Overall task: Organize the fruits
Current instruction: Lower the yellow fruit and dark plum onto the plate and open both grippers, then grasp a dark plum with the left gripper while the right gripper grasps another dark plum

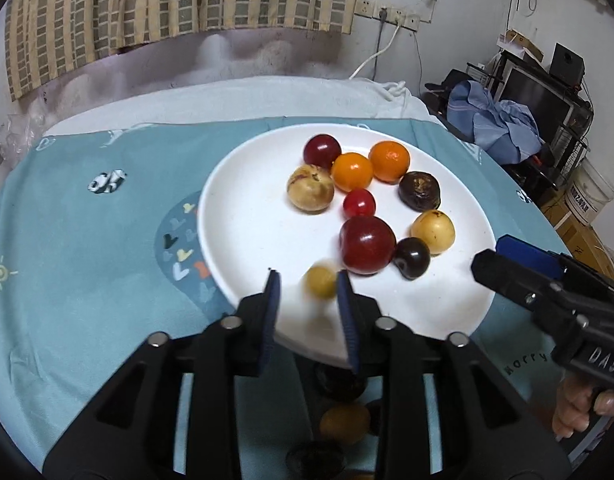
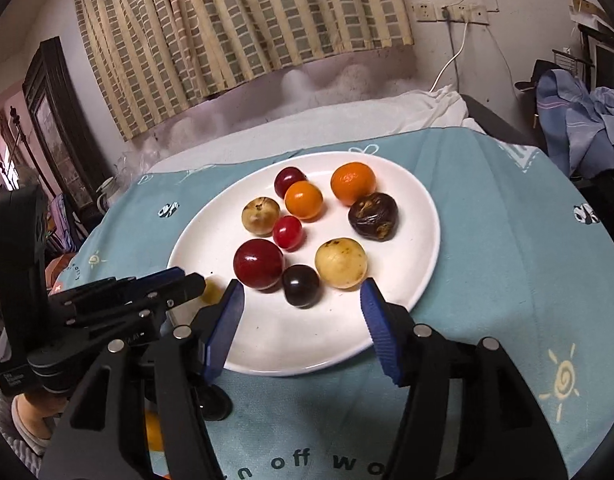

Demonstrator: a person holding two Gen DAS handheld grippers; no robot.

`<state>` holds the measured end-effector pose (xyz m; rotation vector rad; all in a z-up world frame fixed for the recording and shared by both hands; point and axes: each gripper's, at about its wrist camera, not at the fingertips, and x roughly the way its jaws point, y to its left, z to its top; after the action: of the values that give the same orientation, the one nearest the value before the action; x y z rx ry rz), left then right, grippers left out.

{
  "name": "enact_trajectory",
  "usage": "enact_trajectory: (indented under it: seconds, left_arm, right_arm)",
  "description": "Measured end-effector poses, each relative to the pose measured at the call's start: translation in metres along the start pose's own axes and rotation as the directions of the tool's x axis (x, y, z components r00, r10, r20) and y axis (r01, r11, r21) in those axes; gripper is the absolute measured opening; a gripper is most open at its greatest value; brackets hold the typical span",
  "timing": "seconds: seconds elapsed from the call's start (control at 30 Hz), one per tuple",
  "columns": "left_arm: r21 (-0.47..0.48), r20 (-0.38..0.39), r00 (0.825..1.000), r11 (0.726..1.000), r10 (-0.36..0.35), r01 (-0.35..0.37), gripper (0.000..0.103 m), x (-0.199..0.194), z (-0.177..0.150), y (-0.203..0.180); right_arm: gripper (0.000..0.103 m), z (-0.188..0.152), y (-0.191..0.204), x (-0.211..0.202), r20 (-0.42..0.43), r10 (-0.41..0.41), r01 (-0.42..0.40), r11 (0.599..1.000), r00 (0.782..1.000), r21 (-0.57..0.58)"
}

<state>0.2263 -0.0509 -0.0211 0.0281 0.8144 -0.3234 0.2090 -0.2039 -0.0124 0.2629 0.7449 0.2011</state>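
Observation:
A white plate (image 1: 251, 240) on the teal cloth holds several small fruits: two orange ones (image 1: 389, 161), red ones (image 1: 367, 244), dark ones (image 1: 420, 191) and pale yellow ones (image 1: 433, 231). My left gripper (image 1: 309, 280) is open over the plate's near rim. A small yellow fruit (image 1: 321, 281), blurred, lies between its pads without touching them. My right gripper (image 2: 303, 300) is open and empty over the plate's near edge (image 2: 411, 252), just short of a dark fruit (image 2: 301, 285). The right gripper also shows in the left wrist view (image 1: 507, 260).
More fruits (image 1: 344, 424) lie on the cloth below the left gripper, partly hidden by it. A white pillow (image 1: 227, 96) and a curtain (image 1: 179, 0) stand behind the table. Cluttered shelves and blue cloth (image 1: 495, 124) are at the right.

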Motion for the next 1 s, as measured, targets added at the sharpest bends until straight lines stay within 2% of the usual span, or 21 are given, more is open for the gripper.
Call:
enact_trajectory:
  seconds: [0.07, 0.13, 0.33, 0.47, 0.57, 0.77, 0.87, 1.0]
  left_arm:
    - [-0.006, 0.020, 1.000, 1.000, 0.001, -0.001, 0.044, -0.011, -0.004, 0.003]
    - [-0.015, 0.031, 1.000, 1.000, -0.002, 0.003, 0.046, -0.022, -0.010, 0.007]
    - [-0.031, 0.023, 1.000, 0.999, 0.018, -0.017, 0.051, -0.050, -0.046, 0.017]
    - [-0.002, 0.013, 0.999, 0.999, 0.051, -0.051, 0.054, -0.062, -0.070, 0.014]
    - [0.016, 0.010, 0.999, 0.999, 0.038, -0.038, 0.055, -0.067, -0.081, 0.010]
    - [0.042, 0.002, 1.000, 0.999, -0.011, 0.011, 0.059, -0.063, -0.082, 0.002]
    - [0.060, -0.016, 1.000, 0.998, 0.007, -0.006, 0.060, -0.054, -0.083, 0.002]
    - [-0.002, -0.033, 0.999, 1.000, 0.009, -0.010, 0.062, -0.049, -0.079, 0.021]
  right_arm:
    - [0.061, -0.004, 0.000, -0.005, -0.008, 0.005, -0.005, 1.000, 1.000, 0.004]
    - [0.061, -0.010, -0.001, -0.010, -0.014, 0.000, 0.000, 1.000, 1.000, 0.007]
    - [0.061, -0.036, 0.005, -0.032, -0.022, 0.032, -0.032, 0.999, 0.999, 0.014]
    - [0.061, -0.052, 0.018, -0.045, -0.020, 0.043, -0.044, 0.998, 0.999, -0.037]
    - [0.061, -0.055, 0.022, -0.045, -0.026, 0.040, -0.042, 0.998, 0.999, -0.053]
    - [0.061, -0.053, 0.012, -0.036, -0.064, 0.037, -0.038, 0.999, 0.997, -0.015]
    - [0.061, -0.052, 0.012, -0.035, -0.067, 0.039, -0.040, 0.999, 0.997, -0.011]
    - [0.061, -0.053, 0.015, -0.035, -0.068, 0.042, -0.044, 0.999, 0.997, -0.024]
